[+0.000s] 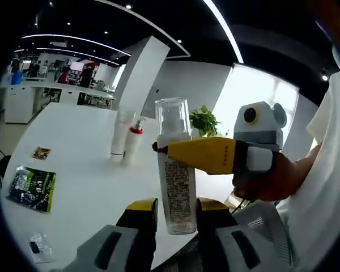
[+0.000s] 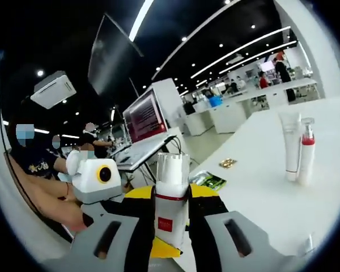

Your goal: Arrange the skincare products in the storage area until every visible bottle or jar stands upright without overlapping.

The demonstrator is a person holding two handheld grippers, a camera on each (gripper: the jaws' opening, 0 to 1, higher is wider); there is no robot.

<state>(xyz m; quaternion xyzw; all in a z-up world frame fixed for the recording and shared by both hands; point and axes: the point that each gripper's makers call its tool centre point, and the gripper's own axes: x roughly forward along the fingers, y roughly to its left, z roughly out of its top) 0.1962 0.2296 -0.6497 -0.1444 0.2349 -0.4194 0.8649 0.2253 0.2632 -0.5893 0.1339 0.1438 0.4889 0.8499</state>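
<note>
A tall bottle [image 1: 176,187] with a clear cap and a printed label stands upright between my left gripper's [image 1: 177,208] yellow-tipped jaws, which press its lower sides. My right gripper [image 1: 171,152] reaches in from the right, held by a hand, its yellow jaw across the bottle's neck. In the right gripper view the same bottle [image 2: 170,198], with a red band and red label, sits clamped in my right gripper [image 2: 171,226]. A white tube [image 1: 120,133] [image 2: 289,144] and a red-collared bottle [image 1: 135,139] [image 2: 306,150] stand upright, side by side, farther out on the white table [image 1: 85,170].
A green packet [image 1: 31,190] [image 2: 207,181], a small brown packet [image 1: 41,152] and a small clear packet [image 1: 38,246] lie on the table. A potted plant [image 1: 204,120] stands behind. People sit by a red-lit monitor [image 2: 144,116].
</note>
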